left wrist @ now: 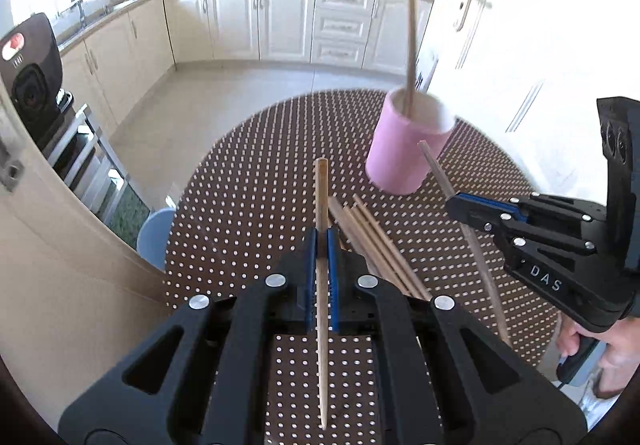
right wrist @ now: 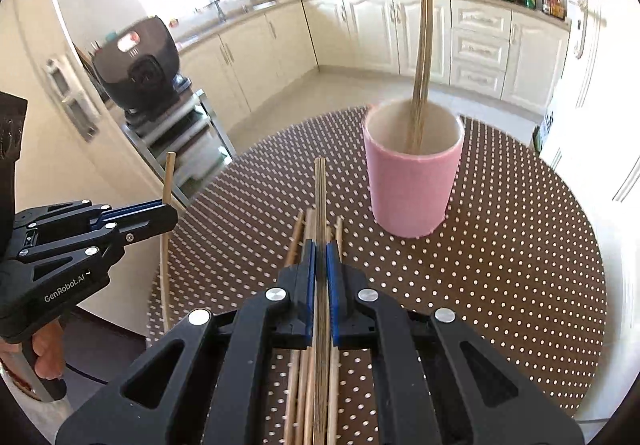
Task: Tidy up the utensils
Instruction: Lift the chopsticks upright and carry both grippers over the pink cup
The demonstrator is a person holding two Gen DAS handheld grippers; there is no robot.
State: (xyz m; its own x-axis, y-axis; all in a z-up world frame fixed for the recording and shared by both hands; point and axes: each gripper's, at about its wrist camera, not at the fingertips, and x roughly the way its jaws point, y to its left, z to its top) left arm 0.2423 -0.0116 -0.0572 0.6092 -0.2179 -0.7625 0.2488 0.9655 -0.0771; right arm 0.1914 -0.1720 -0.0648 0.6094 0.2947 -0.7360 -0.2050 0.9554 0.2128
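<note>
Surface (right wrist: 500,265): round, brown cloth with white dots, in a kitchen. It carries the cup and the loose sticks; its near edge is cut off by the claw bodies in both views.

Cup (right wrist: 414,181): pink, upright, toward the far side of the surface. Upright chopsticks (right wrist: 422,57) already stand in it, leaning on the inner wall. Judged to be the holder for the utensils, hence open mouth up and clear of the pile. Its bottom is not visible, and the count inside is hard to read; the sticks blur into one another.

Pile (left wrist: 372,241): several loose chopsticks lying flat and roughly parallel on the surface, near side of the cup, apart from it. Their near ends are hidden under the claws.

Left claw (left wrist: 322,241): clenched on a single stick (left wrist: 321,201), gripped partway along so both ends stick out; held off the surface.

Right claw (right wrist: 321,257): clenched on a thin stick (right wrist: 319,185), likewise gripped mid-length. Motion smear makes it look ribbed; one stick or two, cannot tell.

Both are pinched near the middle, presumably for balance on the way to the cup.

A hand (left wrist: 612,349) shows only in part at the frame edge.
</note>
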